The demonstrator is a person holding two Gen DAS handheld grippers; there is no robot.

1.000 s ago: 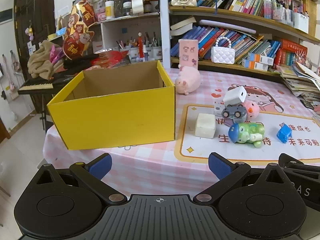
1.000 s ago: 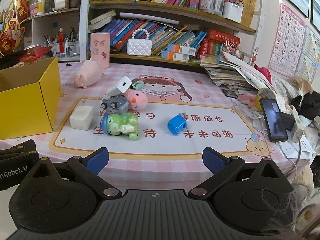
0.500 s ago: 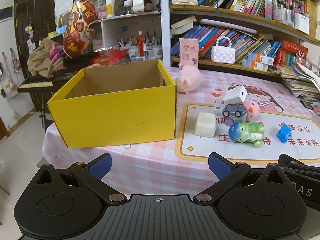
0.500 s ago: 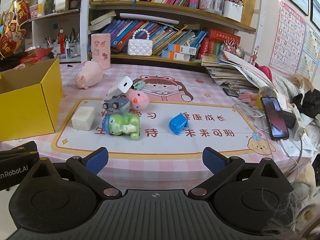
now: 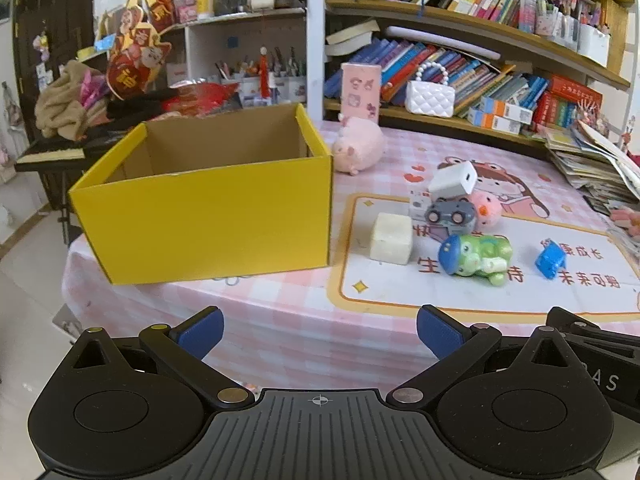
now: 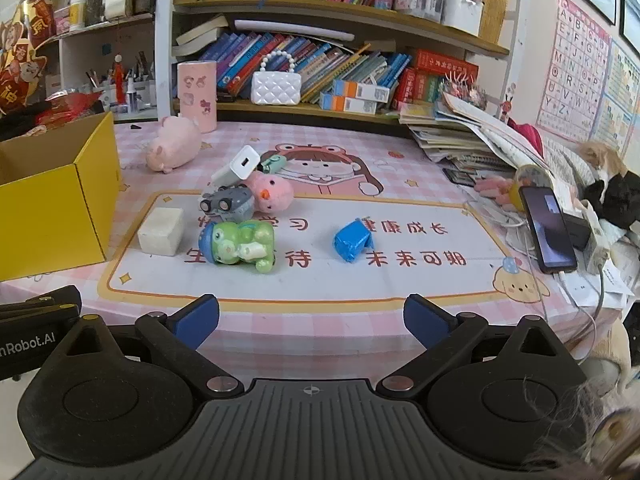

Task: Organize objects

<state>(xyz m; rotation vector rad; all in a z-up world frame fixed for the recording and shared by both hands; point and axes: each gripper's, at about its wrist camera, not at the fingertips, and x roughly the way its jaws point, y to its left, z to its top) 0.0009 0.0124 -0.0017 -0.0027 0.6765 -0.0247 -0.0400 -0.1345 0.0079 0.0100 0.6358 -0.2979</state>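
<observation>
Right wrist view: right gripper [image 6: 311,316] spread wide, empty, short of table edge; left gripper [image 5: 320,326] likewise. Looks like pre-pick, nothing boxed yet. Next prob: reach for green frog toy [image 6: 240,245], glossy, lying on its side near white block [image 6: 161,231]; yellow box [image 5: 208,196] stands left, open-topped.

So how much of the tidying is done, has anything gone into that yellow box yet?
Nothing looks done: what shows of the yellow box inside is bare. Nothing is in hand either; the left claw and right claw are open. The white block, green frog toy and blue toy lie on the mat.
</observation>
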